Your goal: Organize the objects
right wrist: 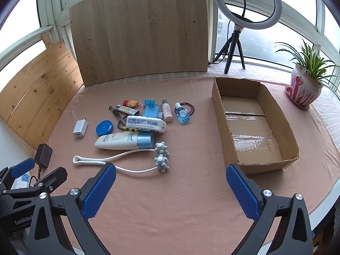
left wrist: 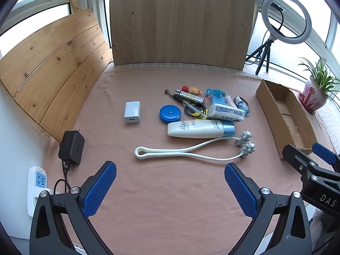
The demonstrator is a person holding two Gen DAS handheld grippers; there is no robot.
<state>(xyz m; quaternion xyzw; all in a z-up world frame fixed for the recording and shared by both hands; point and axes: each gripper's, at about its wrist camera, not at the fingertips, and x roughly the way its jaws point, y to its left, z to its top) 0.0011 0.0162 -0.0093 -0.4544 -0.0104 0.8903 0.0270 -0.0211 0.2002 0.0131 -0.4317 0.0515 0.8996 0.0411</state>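
Observation:
Several small items lie loose on the pink cloth: a white charger plug (left wrist: pixel 132 112) (right wrist: pixel 80 128), a blue round tape measure (left wrist: pixel 170 113) (right wrist: pixel 104 127), a white lotion tube (left wrist: pixel 200 128) (right wrist: pixel 124 140), a tissue pack (left wrist: pixel 225 112) (right wrist: pixel 146 123), a white roller massager (left wrist: pixel 180 152) (right wrist: pixel 119 163), a small blue bottle (right wrist: pixel 182 113) and pens. An open cardboard box (right wrist: pixel 255 125) (left wrist: pixel 282 116) stands to their right, nothing in it. My left gripper (left wrist: pixel 170 182) is open, near the table's front, short of the massager. My right gripper (right wrist: pixel 170 182) is open too, between massager and box.
A black power adapter (left wrist: pixel 71 147) and a white power strip (left wrist: pixel 36 189) sit at the left edge. Wooden boards (left wrist: pixel 180 21) stand behind. A ring light on a tripod (right wrist: pixel 247 4) and a potted plant (right wrist: pixel 303 85) are at the back right.

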